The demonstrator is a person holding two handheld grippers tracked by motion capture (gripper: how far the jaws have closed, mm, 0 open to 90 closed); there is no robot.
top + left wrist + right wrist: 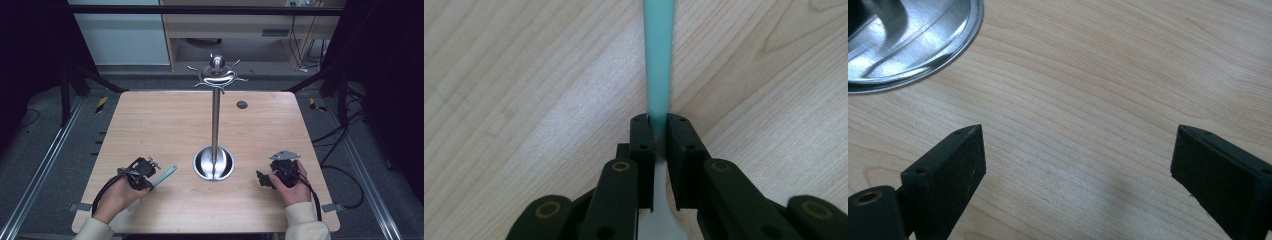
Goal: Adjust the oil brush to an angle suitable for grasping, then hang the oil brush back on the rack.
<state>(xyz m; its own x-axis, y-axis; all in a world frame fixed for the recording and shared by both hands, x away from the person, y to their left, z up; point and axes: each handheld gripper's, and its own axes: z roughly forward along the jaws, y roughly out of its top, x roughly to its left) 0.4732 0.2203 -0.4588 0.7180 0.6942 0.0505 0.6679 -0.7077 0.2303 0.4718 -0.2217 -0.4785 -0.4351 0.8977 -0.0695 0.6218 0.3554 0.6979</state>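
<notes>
At the near left of the wooden table (165, 120), the person's left hand (117, 196) comes in from the bottom edge with its forearm angled up and to the right, gripping the left gripper (150, 179) low over the tabletop and pointing it toward the middle of the table. In the left gripper view the left gripper's (658, 127) two black jaws stand close together, clamped on the narrow turquoise handle of a utensil (659, 60), with the pads pressing on either side of it. The handle runs straight ahead from the jaws, and a paler, whitish part of the same utensil shows beneath them. From above, the utensil (166, 175) lies slanted on the wood, its free end pointing toward the metal stand (215, 120) and stopping just short of the stand's round dished base.

On the near right, the right hand (290, 187) holds the right gripper (261, 177) low above the table, aimed left toward the base, with the sleeve entering from the bottom edge. In the right gripper view the right gripper (1078, 150) has its jaws spread wide, bare wood between them, holding nothing. The shiny rim of the stand's base (913, 45) sits at the upper left, apart from the jaws.
</notes>
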